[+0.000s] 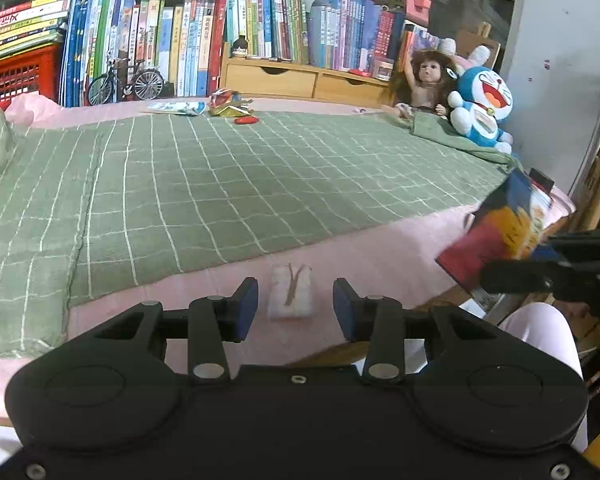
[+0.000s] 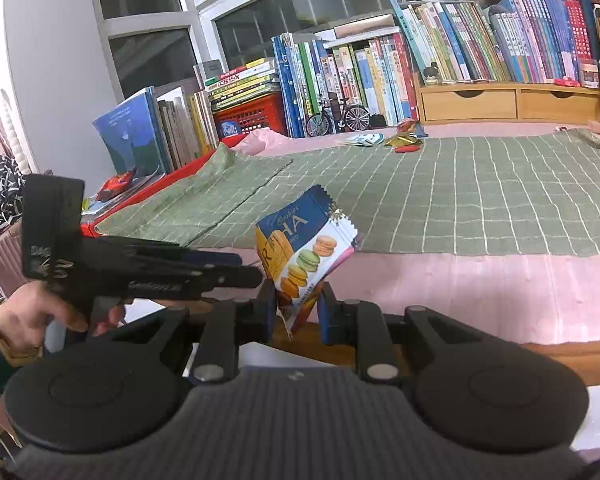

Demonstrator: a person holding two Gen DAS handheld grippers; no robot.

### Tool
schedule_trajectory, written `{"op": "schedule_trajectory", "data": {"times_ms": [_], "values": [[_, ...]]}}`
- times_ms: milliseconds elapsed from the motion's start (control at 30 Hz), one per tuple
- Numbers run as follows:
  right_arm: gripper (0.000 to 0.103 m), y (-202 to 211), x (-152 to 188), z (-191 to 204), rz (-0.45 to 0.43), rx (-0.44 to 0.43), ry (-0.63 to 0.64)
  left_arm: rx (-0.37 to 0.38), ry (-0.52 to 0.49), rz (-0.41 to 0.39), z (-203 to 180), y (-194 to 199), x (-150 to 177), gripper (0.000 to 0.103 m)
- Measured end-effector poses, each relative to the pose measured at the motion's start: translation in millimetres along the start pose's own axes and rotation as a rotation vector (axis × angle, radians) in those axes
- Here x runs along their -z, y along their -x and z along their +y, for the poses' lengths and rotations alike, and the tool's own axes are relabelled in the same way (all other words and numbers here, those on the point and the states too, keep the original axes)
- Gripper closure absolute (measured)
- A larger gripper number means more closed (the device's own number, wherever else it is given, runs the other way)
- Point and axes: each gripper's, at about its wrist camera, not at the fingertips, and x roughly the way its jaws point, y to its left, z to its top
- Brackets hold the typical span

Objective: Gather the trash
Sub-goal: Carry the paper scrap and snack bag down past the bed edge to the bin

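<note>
On the pink sheet, just ahead of the left gripper (image 1: 295,306), lay a small white wrapper (image 1: 290,292) between the spread blue pads, which did not touch it. At three o'clock in that view, the right gripper (image 2: 296,314) was clenched on a cookie packet (image 2: 306,254) printed with macarons, held upright over the bed's near edge. Toward twelve o'clock, more wrappers (image 1: 230,107) lay on the green checked blanket (image 1: 236,184) before the books (image 1: 180,48).
</note>
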Motion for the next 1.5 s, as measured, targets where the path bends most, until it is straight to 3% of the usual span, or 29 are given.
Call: {"op": "schedule_trajectory", "data": {"times_ms": [100,133,167,433,767,1133,1500], "values": [[0.078,-0.3,1.6,0.9,0.004,0.002,0.0,-0.01,-0.016,-0.001,-0.5,-6.9,0.7,0.068],[0.078,-0.3,1.7,1.1,0.004,0.001,-0.002,-0.019,-0.026,-0.007,-1.4,-6.9,1.4,0.078],[0.078,-0.9,1.9,1.2,0.004,-0.001,-0.004,-0.028,-0.037,-0.007,-2.0,-8.0,1.6,0.08],[0.078,-8.1,7.6,7.8,0.034,-0.026,0.0,-0.028,-0.003,-0.028,0.6,4.0,5.4,0.081],[0.078,-5.7,21.3,21.1,0.072,-0.066,0.016,-0.002,-0.016,-0.033,-11.9,53.6,25.9,0.08],[0.078,-14.4,52.2,40.1,0.168,-0.135,0.021,0.033,0.033,0.057,-20.7,69.8,76.1,0.08],[0.078,-17.8,76.0,44.8,0.229,-0.094,0.033,0.042,0.062,0.158,-16.4,54.4,103.9,0.08]]}}
